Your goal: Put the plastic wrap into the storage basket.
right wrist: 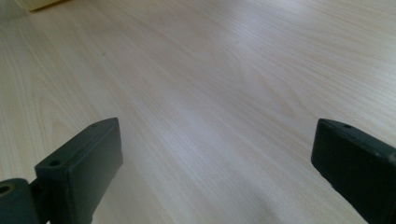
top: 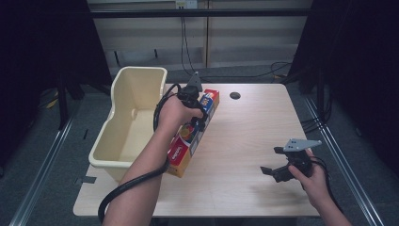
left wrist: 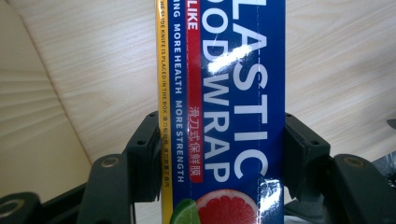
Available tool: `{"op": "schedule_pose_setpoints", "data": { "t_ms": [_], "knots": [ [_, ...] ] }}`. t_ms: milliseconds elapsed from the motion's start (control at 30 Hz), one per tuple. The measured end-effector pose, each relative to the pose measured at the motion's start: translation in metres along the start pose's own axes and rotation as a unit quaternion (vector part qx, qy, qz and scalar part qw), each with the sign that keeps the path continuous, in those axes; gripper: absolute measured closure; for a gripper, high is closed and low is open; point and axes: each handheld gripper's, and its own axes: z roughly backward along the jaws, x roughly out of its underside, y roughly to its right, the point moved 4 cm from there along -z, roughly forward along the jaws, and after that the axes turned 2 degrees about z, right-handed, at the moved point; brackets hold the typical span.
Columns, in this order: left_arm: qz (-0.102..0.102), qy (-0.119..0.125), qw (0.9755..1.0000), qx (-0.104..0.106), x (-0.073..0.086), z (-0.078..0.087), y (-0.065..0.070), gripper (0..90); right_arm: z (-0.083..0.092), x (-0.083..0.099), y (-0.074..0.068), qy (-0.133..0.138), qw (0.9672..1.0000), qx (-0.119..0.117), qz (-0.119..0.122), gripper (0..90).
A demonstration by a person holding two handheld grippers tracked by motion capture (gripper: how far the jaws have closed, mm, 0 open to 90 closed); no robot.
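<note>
The left gripper [left wrist: 219,154] is clamped across a long box of plastic wrap [left wrist: 224,112], its two black jaws pressed flat against the box's opposite long sides. In the high view this gripper [top: 196,109] sits near the middle of the box [top: 194,134], with the person's left hand [top: 173,113] wrapped around its body and its thick black cable [top: 127,186] looping back past the forearm and over the near table edge. The box lies lengthwise on the light wooden table [top: 244,141], its far end pointing toward the back and its near end toward the person.

Just beside the box's left side stands a cream plastic bin [top: 129,117]; the gap between them is narrow, and I cannot tell whether they touch. The bin's left wall overhangs the table's left edge. Its pale wall [left wrist: 28,116] slants across the left gripper view.

To the right of the box the tabletop is bare wood as far as the right gripper [top: 277,172], held well apart near the front right corner by the right hand [top: 313,181]. Its jaws stand wide apart with nothing between them, and bare wood [right wrist: 210,93] spreads ahead of them. A grey three-cornered plate [top: 301,142] tops this gripper.

A small dark round hole [top: 235,95] is in the tabletop near the back edge.
</note>
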Motion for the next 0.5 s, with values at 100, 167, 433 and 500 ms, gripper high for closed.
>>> {"op": "schedule_pose_setpoints", "data": {
  "t_ms": [100,167,433,500],
  "knots": [
    [0.005,0.007,1.0000,0.001,-0.001,0.007,0.000,41.0,0.000,0.000,0.000,0.000,1.0000,0.001,-0.001,1.8],
    [0.004,0.008,1.0000,0.001,-0.001,0.012,0.000,41.0,0.000,0.000,0.000,0.000,1.0000,0.001,0.000,1.9],
    [0.012,0.010,0.9999,0.002,-0.001,0.031,-0.002,41.0,0.000,0.000,-0.001,-0.005,1.0000,-0.002,0.003,1.9],
    [0.011,0.012,0.9999,0.003,-0.001,0.037,-0.003,41.0,-0.001,0.000,-0.001,-0.005,1.0000,0.000,0.003,1.9]
  ]
}}
